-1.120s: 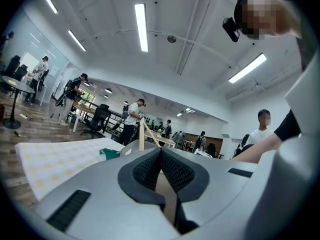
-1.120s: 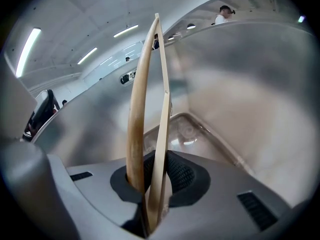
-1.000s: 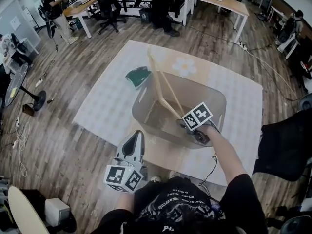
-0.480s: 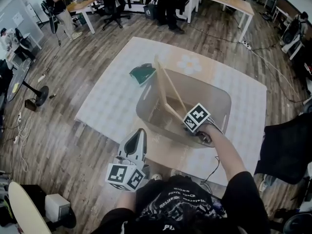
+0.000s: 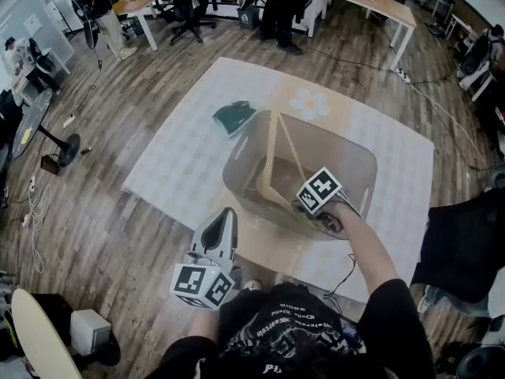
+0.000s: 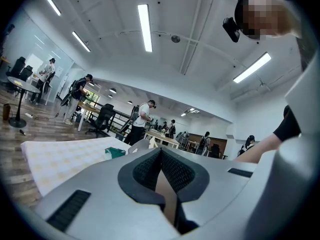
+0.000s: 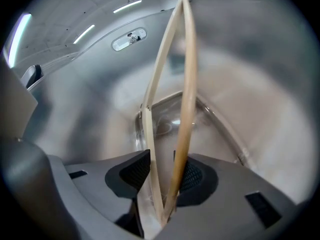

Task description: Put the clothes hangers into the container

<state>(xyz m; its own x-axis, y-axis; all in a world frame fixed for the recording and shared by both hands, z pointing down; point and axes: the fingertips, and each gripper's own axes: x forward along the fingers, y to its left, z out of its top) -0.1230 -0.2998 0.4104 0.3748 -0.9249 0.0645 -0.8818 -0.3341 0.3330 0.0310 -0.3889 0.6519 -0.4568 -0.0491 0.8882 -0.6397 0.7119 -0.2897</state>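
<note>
My right gripper (image 5: 312,205) is down inside the translucent container (image 5: 359,172), close to its near right wall and pointing steeply at the bottom. Its tongs have just been opening and now stand at a middling gap. The wooden clothes hanger (image 5: 271,152) is between them, with one bar lying against the right pad (image 7: 195,176) and the other clear of the left pad, so nothing is clamped. In the right gripper view the hanger (image 7: 187,84) runs up and away from the jaws towards the far rim, and the container wall (image 7: 260,84) curves round close on every side. There is little room in there for swinging.

From the head view the hanger stands on its low end near the container floor, and its top leans at the far left rim, poking just above the edge.

My left gripper (image 5: 224,218) hangs level outside the container, near my body and well apart from the near left corner. Its tongs are closed together with nothing in them.

The container sits on a pale mat (image 5: 181,156) over the wooden floor (image 5: 118,212). The mat lies bare to the left. A dark green item (image 5: 233,118) rests just beyond the far left corner, and a black chair (image 5: 461,243) crowds the right edge
</note>
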